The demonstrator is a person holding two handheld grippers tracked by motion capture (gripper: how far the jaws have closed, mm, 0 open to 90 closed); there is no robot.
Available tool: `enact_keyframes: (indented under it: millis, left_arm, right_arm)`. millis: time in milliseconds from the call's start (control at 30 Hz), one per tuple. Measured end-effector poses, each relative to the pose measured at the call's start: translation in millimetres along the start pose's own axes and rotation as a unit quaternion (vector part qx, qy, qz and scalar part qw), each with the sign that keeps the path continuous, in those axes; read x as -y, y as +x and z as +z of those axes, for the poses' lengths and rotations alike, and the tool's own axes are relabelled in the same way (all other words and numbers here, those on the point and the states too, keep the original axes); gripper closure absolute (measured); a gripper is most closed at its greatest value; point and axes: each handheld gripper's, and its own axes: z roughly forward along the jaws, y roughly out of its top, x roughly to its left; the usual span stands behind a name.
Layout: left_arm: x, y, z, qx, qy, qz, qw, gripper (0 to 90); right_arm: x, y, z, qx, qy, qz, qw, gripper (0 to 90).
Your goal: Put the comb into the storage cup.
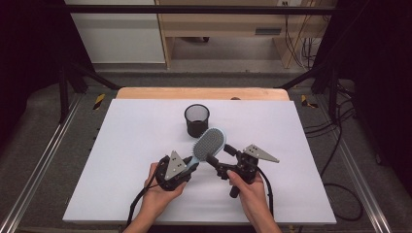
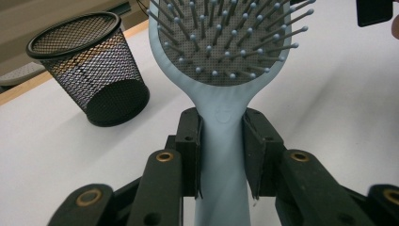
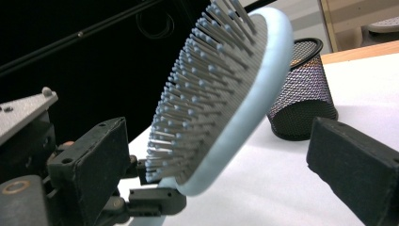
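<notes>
- The left gripper (image 1: 190, 164) is clamped on the pale blue handle of the hairbrush (image 1: 209, 143); in the left gripper view both black pads press the handle just below the brush head (image 2: 223, 122), one on each side.
- The brush rises out of that grip, its head tilted up and away to the far right, clear of the table, with the bristle side turned up toward the high camera.
- The right gripper (image 1: 221, 154) sits just right of the left one, its jaws spread wide on either side of the brush head; in the right gripper view the head (image 3: 221, 94) stands between the two pads, the left pad (image 3: 89, 165) close to the bristle face and the right pad (image 3: 353, 160) apart from the brush's back. The pads do not press on it.
- Each gripper is held by a hand; the left hand (image 1: 160, 189) and right hand (image 1: 250, 187) lie near the front edge of the table, with forearms coming in from the near side.
- A black mesh cup (image 1: 197, 120) stands upright on the table just beyond the brush head, toward the far side and slightly left of it, not touching it.
- All of this is on a white table top (image 1: 126, 145), with a strip of wood showing at its far edge.
</notes>
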Motion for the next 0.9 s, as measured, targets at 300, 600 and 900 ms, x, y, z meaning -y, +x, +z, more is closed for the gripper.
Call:
enact_keyframes:
  millis: [300,600,900]
  left_arm:
    - [-1.5,-7.8,2.2,0.007,-0.002,0.007,1.0,69.5]
    - [-2.4,-13.4,4.3,0.014,-0.003,0.012,0.9998,69.6]
    - [-2.9,-17.8,5.9,0.02,-0.002,0.016,0.9997,69.5]
  right_arm:
    - [-1.0,0.4,-0.5,-0.005,-0.005,0.013,0.9999,11.1]
    - [-2.2,0.4,-1.5,-0.009,-0.009,0.02,0.9997,15.8]
    - [-3.7,-1.7,-2.6,-0.007,-0.012,0.025,0.9996,18.8]
